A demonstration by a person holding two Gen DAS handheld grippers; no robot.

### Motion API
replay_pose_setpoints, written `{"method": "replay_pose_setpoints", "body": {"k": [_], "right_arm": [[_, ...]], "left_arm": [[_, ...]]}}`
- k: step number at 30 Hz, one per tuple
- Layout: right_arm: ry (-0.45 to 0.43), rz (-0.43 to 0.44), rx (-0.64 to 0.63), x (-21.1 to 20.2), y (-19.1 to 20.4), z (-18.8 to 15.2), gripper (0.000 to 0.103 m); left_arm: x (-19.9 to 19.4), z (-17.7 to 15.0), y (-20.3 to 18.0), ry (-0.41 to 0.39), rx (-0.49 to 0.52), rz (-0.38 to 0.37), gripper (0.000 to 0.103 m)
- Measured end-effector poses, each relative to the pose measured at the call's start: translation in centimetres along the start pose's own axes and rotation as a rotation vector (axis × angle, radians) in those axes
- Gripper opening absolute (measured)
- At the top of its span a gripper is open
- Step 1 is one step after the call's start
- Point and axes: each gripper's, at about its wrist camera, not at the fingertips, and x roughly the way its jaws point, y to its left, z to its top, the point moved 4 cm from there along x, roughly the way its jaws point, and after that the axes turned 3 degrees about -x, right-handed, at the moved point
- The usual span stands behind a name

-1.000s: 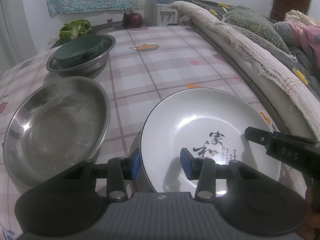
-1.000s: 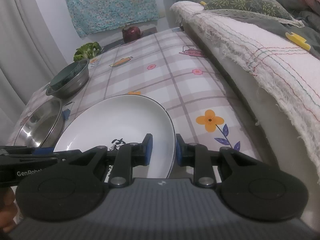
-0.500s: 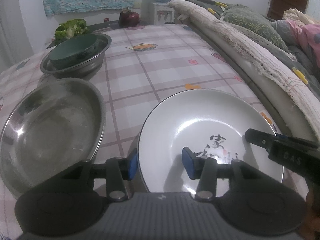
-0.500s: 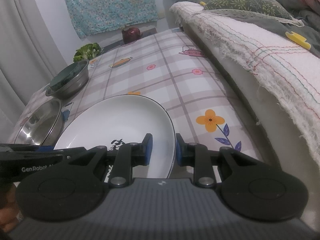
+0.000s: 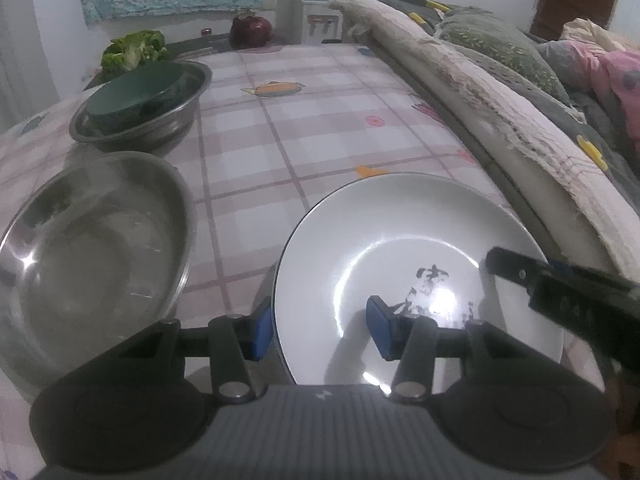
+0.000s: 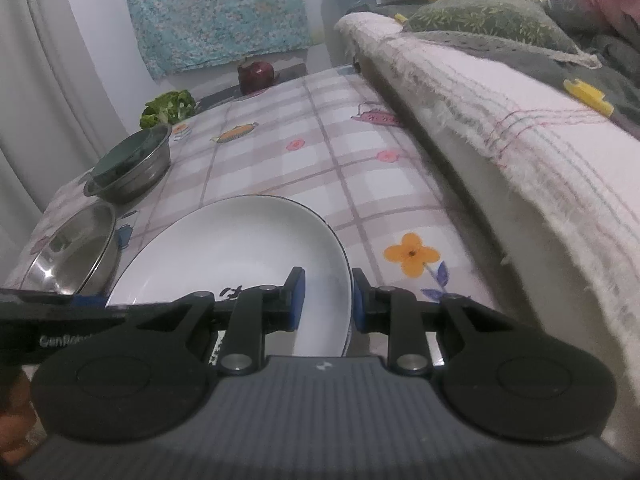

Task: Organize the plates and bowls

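A white plate [image 5: 400, 248] with black characters lies on the checked tablecloth, near the front edge. My left gripper [image 5: 320, 330] straddles its left rim: one blue pad is outside the rim, the other well inside over the plate, standing apart from it. My right gripper [image 6: 327, 300] is shut on the plate's [image 6: 240, 248] right rim, one pad on each side of the edge. Each gripper also shows in the other's view, the right gripper [image 5: 560, 292] at the right edge and the left gripper [image 6: 60, 320] at the lower left.
An empty steel bowl [image 5: 88, 248] sits just left of the plate. Farther back, a second steel bowl [image 5: 140, 132] holds a dark green bowl [image 5: 132, 96]. A blanket-covered bed edge [image 5: 500, 120] runs along the table's right side. Leafy greens [image 5: 132, 48] and a dark red pot [image 5: 252, 30] stand at the far end.
My left gripper's jaws have spread a little wider around the plate's left rim. The right gripper and the plate have stayed where they were.
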Motion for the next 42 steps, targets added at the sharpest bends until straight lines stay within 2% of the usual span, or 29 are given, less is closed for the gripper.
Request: {"method": "replay_pose_setpoints", "body": {"k": [16, 25, 36, 42], "right_arm": [[-0.015, 0.025, -0.001, 0.4, -1.3, -0.6, 0.023], [-0.046, 0.012, -0.037, 0.0, -0.8, -1.5, 0.027], [-0.04, -0.018, -0.055, -0.6, 0.0, -1.7, 0.029], [-0.038, -0.014, -0.059, -0.9, 0.0, -1.9, 0.027]], "left_arm": [[0.4, 0.0, -0.8, -0.022, 0.056, -0.007, 0.05], [0.4, -0.2, -1.0, -0.057, 0.074, -0.006, 0.053], [-0.1, -0.2, -0.8, -0.053, 0.039, -0.001, 0.053], [-0.4, -0.6, -0.4, -0.048, 0.051, -0.014, 0.048]]}}
